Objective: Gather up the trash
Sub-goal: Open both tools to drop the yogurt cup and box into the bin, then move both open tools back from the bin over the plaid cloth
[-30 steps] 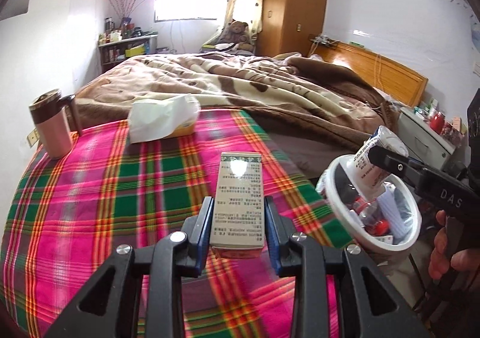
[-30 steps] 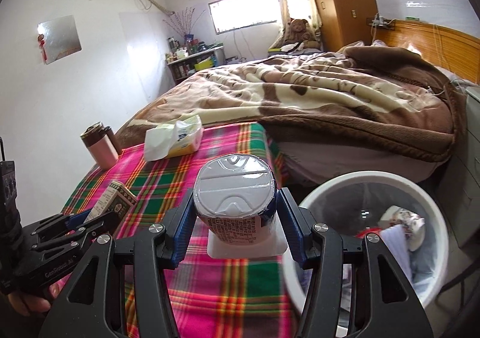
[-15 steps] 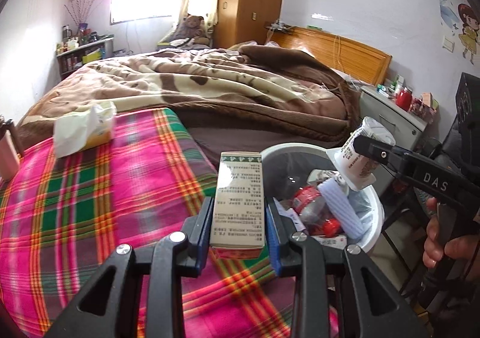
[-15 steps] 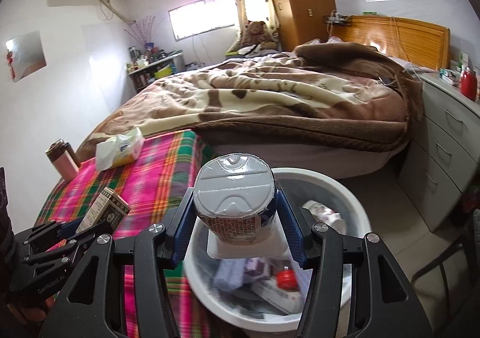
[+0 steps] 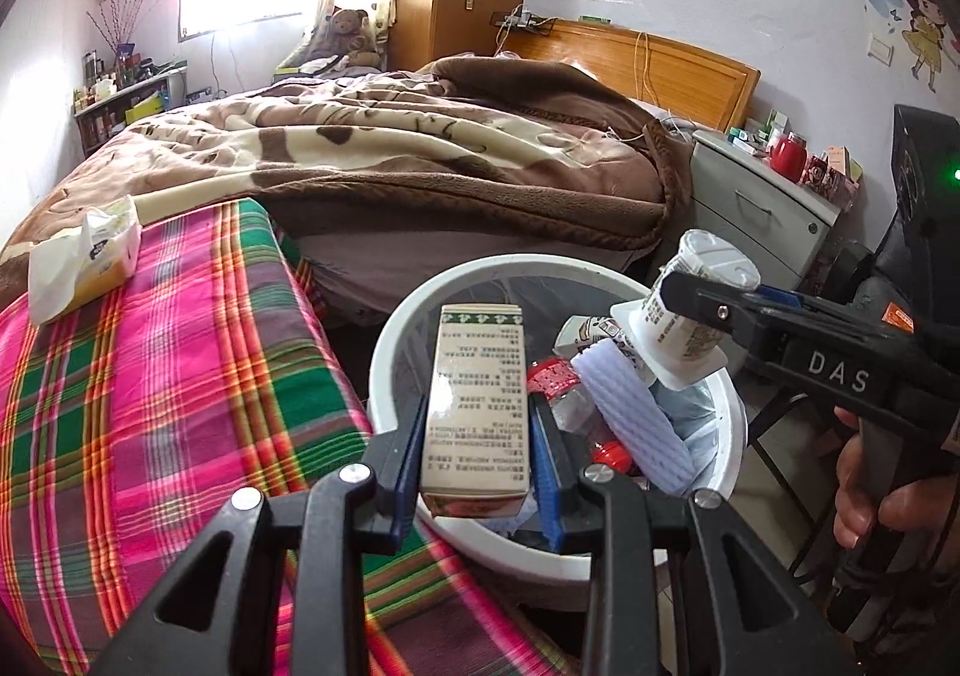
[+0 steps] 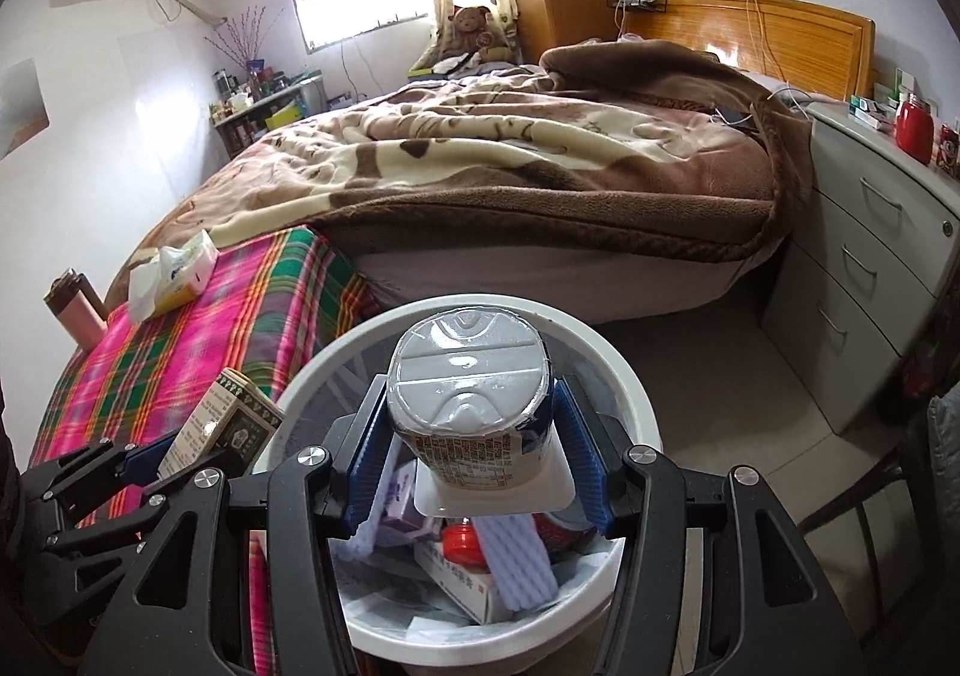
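My left gripper (image 5: 477, 424) is shut on a tall cardboard box (image 5: 477, 400) with printed text, held over the near rim of a white trash bin (image 5: 396, 346). My right gripper (image 6: 471, 436) is shut on a foil-lidded plastic cup (image 6: 468, 376), held over the same bin (image 6: 630, 394). The bin holds a white foam sleeve (image 6: 516, 562), a red-capped bottle (image 6: 459, 541) and other packaging. The right gripper with the cup (image 5: 690, 310) shows in the left wrist view; the left gripper with the box (image 6: 222, 430) shows in the right wrist view.
A plaid-covered table (image 5: 150, 376) stands left of the bin, with a tissue pack (image 5: 84, 256) and a pink mug (image 6: 75, 307) on it. A bed with a brown blanket (image 6: 510, 153) lies behind. A grey drawer unit (image 6: 864, 268) stands right.
Both grippers have moved right, from above the plaid table to above the trash bin, each keeping its grip on its item.
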Demonstrator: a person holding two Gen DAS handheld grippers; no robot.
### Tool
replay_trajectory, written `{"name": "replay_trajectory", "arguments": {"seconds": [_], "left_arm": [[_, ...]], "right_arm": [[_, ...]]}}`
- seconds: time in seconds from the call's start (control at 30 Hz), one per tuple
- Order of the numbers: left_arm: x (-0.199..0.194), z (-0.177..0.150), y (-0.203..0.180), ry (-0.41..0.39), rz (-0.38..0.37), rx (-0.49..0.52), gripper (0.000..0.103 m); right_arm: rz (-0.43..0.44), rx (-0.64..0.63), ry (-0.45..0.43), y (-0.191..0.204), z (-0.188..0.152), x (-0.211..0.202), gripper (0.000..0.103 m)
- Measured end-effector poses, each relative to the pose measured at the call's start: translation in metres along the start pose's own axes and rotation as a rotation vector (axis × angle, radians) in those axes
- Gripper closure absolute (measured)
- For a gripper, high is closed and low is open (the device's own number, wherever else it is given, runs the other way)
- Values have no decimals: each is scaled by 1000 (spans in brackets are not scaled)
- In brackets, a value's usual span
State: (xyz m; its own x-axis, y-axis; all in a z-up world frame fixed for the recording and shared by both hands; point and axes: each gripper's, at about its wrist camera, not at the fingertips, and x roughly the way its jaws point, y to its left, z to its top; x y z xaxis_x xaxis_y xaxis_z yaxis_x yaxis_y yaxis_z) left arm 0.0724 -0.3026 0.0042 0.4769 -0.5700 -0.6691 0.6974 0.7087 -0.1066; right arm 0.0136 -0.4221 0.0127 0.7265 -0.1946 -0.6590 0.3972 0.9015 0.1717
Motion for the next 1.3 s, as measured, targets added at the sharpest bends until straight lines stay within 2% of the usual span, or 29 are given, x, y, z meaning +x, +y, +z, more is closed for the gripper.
{"name": "replay_trajectory", "arguments": {"seconds": [0.13, 0.2, 0.23, 0.27, 0.33, 0.4, 0.5, 0.67, 0.8, 1.03, 1.23, 1.3], "left_arm": [[8, 0, -1, 17, 6, -10, 66], [10, 0, -3, 21, -4, -10, 44], [10, -1, -4, 19, -9, -10, 39], [9, -1, -4, 17, -13, -12, 38], [9, -1, -4, 17, -13, -13, 38], [7, -2, -4, 14, -11, -13, 37], [3, -3, 0, 13, -9, -26, 31], [-5, -8, 11, 22, 1, -67, 28], [-22, -14, 19, -3, 35, -92, 25], [-60, -30, 38, -67, 116, -126, 25], [-86, -52, 50, -82, 239, -145, 25], [-95, -60, 53, -100, 254, -150, 25]], "right_arm": [[-1, -15, 12, -3, -2, 5, 48], [-5, -17, 23, -5, -3, 7, 48], [-2, -18, 28, -7, -3, 8, 48], [3, -21, 33, -7, -3, 9, 47], [3, -22, 38, -8, -5, 9, 36], [-3, -20, 36, -9, -6, 8, 32], [-3, -8, 29, -11, -6, 6, 32], [0, 6, 9, -9, -8, -3, 32], [7, 7, -23, -2, -12, -16, 32], [16, -2, -87, 18, -30, -40, 32], [40, -34, -146, 40, -47, -58, 32], [45, -52, -158, 49, -53, -63, 32]]}}
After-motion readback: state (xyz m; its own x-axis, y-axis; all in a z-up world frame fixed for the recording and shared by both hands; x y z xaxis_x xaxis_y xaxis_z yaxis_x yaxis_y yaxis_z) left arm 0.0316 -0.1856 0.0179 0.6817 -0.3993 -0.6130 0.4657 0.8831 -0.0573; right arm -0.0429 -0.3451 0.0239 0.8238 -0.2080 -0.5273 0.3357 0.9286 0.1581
